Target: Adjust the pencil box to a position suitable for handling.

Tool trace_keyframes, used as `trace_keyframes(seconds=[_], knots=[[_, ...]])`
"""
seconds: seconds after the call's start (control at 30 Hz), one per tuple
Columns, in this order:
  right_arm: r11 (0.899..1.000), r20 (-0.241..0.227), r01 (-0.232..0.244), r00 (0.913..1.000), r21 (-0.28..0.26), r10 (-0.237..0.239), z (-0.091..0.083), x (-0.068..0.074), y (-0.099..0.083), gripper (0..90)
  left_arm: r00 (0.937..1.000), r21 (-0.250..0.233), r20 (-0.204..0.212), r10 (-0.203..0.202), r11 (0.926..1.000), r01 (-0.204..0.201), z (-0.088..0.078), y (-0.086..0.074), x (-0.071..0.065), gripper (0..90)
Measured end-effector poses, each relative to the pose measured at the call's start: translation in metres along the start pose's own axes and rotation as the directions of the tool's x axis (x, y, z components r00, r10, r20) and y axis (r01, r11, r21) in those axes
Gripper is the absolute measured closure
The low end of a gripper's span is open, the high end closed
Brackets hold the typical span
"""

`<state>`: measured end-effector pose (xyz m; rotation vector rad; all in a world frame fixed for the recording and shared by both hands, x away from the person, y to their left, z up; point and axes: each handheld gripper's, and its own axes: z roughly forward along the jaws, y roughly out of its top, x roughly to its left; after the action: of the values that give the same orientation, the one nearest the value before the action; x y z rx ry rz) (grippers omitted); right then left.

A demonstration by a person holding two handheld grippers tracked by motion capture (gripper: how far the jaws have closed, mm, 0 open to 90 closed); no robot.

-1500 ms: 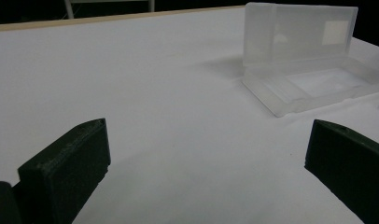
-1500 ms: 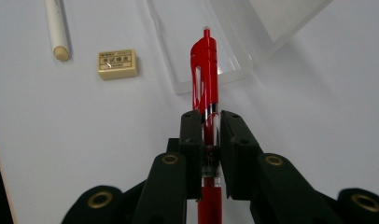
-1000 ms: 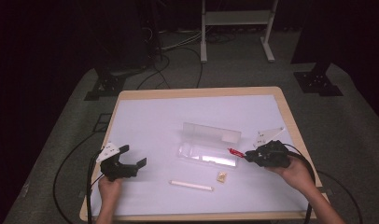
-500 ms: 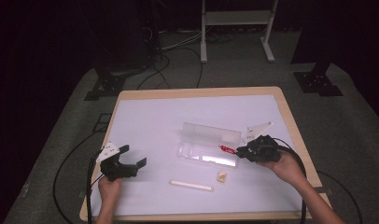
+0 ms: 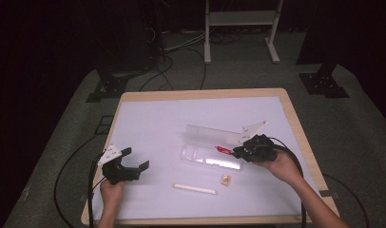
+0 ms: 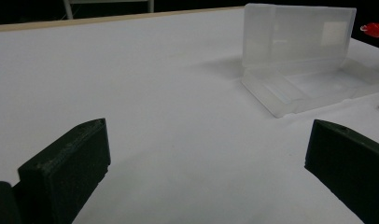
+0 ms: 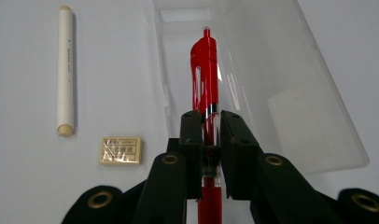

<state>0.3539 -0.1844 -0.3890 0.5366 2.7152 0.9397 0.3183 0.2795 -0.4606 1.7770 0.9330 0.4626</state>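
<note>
Holding a red pen [image 7: 205, 70] between its closed jaws, the right gripper [image 7: 210, 122] sits over the open end of the clear plastic pencil case [image 7: 290, 93], pen tip pointing along the tray.

Item 1, red pen: clamped across the barrel, clip end forward, above the case's tray; whether it touches the tray floor cannot be told. In the high view it shows as a red stub [image 5: 224, 150] at the case's right end.

Item 2, pencil case [image 5: 211, 156]: translucent, hinged lid standing open, lying mid-table; tray appears empty.

Item 3, white pen [image 7: 66, 70]: capped, lying flat on the white table cover [image 5: 158, 123], beside the case, apart from it.

Item 4, eraser [image 7: 121, 150]: small, wrapped, printed label, just beside the white pen's end.

Item 5, left gripper [image 5: 130, 166]: jaws spread wide, nothing between them, resting low near the table's left edge, well apart from the case.

Progress, as judged: the red pen is on the point of being laid in; the white pen and eraser are untouched, and the lid is not yet closed.
</note>
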Motion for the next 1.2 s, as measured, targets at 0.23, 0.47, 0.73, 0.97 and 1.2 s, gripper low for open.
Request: trace_keyframes(seconds=[0.23,0.47,0.73,0.97,1.2], knots=[[1.000,-0.009,0.009,0.9999,-0.004,-0.009,0.006,-0.001,0.009,78.9,1.0000,-0.002,0.001,-0.002,1.0000,0.002,0.000,0.000,0.000,0.0],[1.000,-0.011,0.013,0.9999,-0.001,-0.013,0.010,-0.002,0.012,78.9,1.0000,-0.004,0.002,-0.003,1.0000,0.003,0.000,0.000,0.000,0.0],[1.000,-0.017,0.019,0.9997,0.007,-0.019,0.017,-0.003,0.018,78.9,1.0000,-0.006,0.002,-0.003,1.0000,0.003,0.000,0.000,0.000,0.0],[1.000,-0.030,0.019,0.9994,0.010,-0.018,0.027,-0.005,0.023,78.9,1.0000,-0.007,0.003,-0.002,1.0000,0.002,0.000,0.000,0.000,0.0],[1.000,-0.040,0.016,0.9991,0.015,-0.015,0.034,-0.005,0.026,78.9,1.0000,-0.008,0.003,-0.003,1.0000,0.003,0.000,0.000,0.000,0.0]])
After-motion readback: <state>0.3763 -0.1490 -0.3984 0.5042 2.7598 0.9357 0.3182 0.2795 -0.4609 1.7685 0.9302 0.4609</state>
